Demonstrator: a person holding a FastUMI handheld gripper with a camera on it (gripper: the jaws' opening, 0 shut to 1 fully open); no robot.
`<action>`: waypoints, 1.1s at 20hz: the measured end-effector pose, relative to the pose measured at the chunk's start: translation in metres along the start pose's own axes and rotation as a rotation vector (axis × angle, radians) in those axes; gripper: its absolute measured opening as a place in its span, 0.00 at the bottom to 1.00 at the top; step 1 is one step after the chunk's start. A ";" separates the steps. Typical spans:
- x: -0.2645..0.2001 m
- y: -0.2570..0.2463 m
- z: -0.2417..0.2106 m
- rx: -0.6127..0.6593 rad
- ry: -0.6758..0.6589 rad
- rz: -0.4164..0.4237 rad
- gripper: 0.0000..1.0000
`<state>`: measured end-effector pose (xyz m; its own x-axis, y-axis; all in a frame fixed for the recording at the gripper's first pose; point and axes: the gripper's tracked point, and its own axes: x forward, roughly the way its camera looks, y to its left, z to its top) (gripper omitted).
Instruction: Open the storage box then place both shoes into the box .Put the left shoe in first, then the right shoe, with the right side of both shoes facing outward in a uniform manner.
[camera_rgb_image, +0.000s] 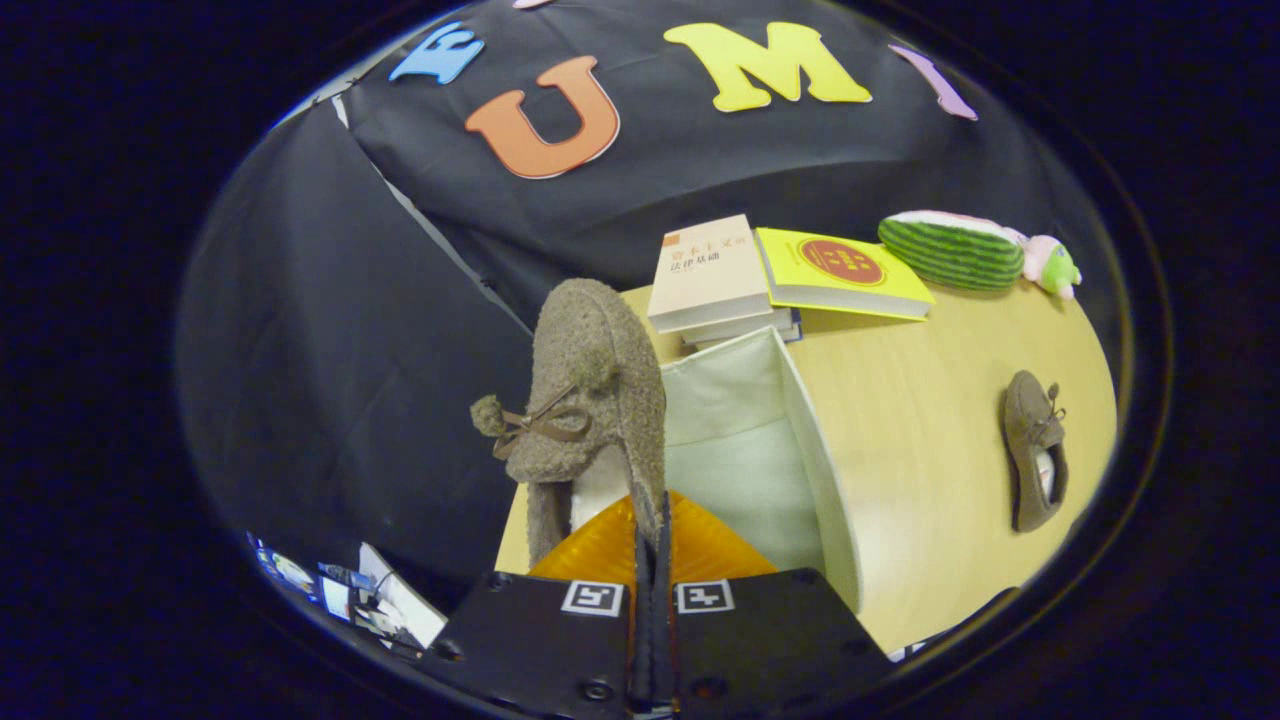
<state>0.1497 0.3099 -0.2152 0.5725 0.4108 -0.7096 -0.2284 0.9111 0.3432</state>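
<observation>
One fuzzy brown slipper with a bow lace (590, 400) is pinched by its collar between the nearly closed fingers of the gripper (650, 545), hanging over the open white fabric storage box (800, 440) at the bench's near left corner. Insertion is judged incomplete; the second brown shoe (1033, 462) lies near the right edge of the wooden bench (920, 420), not yet picked.

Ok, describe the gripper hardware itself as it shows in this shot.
The hand-held gripper has two flat black body plates side by side, split by a narrow central seam. Each plate carries a small square black-and-white fiducial marker near the seam, and round screw heads dot the plates. A ribbed, translucent orange piece fans out ahead of them.
</observation>
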 end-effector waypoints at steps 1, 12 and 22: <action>0.004 0.003 -0.004 0.026 -0.017 0.006 0.06; 0.031 -0.016 -0.025 0.119 -0.010 -0.009 0.65; -0.048 -0.070 0.030 -0.131 -0.134 -0.148 1.00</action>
<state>0.1617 0.2258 -0.1868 0.7049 0.2717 -0.6552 -0.2289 0.9614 0.1524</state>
